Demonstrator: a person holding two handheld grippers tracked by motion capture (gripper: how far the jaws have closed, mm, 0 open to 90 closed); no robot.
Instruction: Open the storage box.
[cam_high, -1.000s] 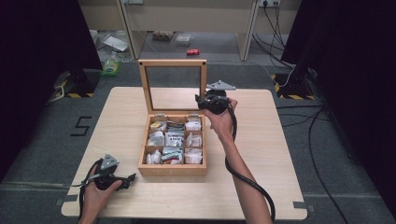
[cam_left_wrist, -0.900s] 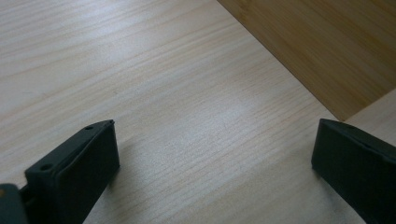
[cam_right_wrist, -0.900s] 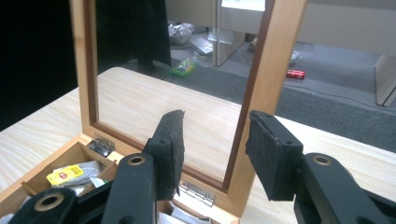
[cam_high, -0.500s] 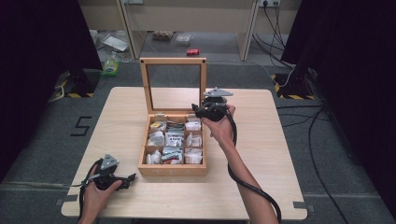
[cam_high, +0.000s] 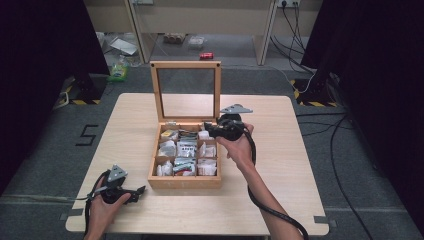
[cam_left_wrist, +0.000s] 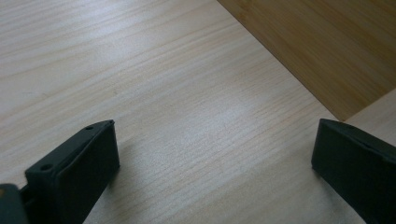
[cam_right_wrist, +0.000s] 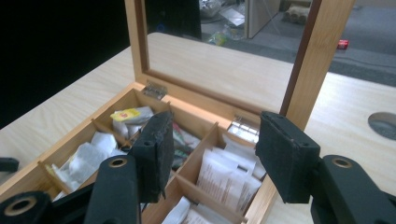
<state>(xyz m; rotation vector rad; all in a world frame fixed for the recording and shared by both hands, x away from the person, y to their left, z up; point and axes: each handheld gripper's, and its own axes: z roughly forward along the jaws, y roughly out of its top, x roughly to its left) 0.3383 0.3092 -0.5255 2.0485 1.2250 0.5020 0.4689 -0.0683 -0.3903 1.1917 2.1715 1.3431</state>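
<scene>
Over the open, partitioned wooden tea box (cam_high: 184, 181), my right gripper (cam_high: 209, 131) had dropped nearer, jaws just widening, empty; my left gripper (cam_high: 140, 190) rested wide on pale woodgrain table (cam_high: 280, 150).

- In the right gripper view the wooden box (cam_right_wrist: 60, 154) is cut off by the bottom edge, its near compartments out of frame; the black jaws cover part of the middle compartments.
- The print on the tea packets (cam_high: 186, 148) is too small to read.
- In the left gripper view only a corner of the box's side shows, cut by the top and right edges.
- The small items on the floor (cam_high: 206, 55) beyond the table's far edge are too small to identify.
</scene>
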